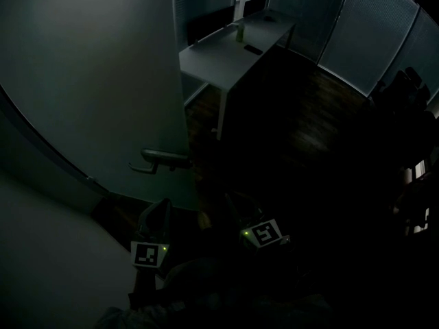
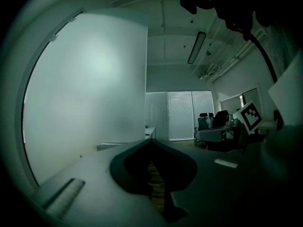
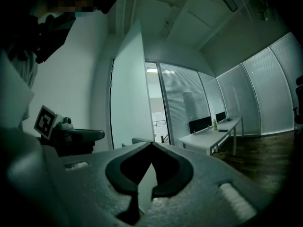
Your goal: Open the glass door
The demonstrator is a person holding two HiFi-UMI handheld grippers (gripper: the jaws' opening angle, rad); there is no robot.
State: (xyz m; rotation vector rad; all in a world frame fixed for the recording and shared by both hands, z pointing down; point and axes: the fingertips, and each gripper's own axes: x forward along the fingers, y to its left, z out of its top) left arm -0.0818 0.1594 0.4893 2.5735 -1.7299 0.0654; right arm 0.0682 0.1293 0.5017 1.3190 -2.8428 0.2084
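1. The glass door (image 1: 103,81) stands swung away from its frame, its free edge ahead of both tools. The opening looks largely done, with neither tool on the door.
2. The left tool (image 2: 151,143) is pressed together with nothing between its jaws. The frosted pane fills the space ahead of it and to its left.
3. The right tool (image 3: 151,145) also has its jaws together and holds nothing. The door's edge rises ahead of it, slightly to its left, and the lit doorway lies beyond.
4. The lever handle (image 1: 163,159) sits ahead of the left tool, near but apart from it. If the door needs to swing wider, the next move is probably a push on the pane or the handle with that closed tool.
5. To the right of the door's edge the dark floor lies open. The long white surface (image 1: 212,60) stands well ahead, and office chairs (image 1: 411,88) stand far to the right tool's right.
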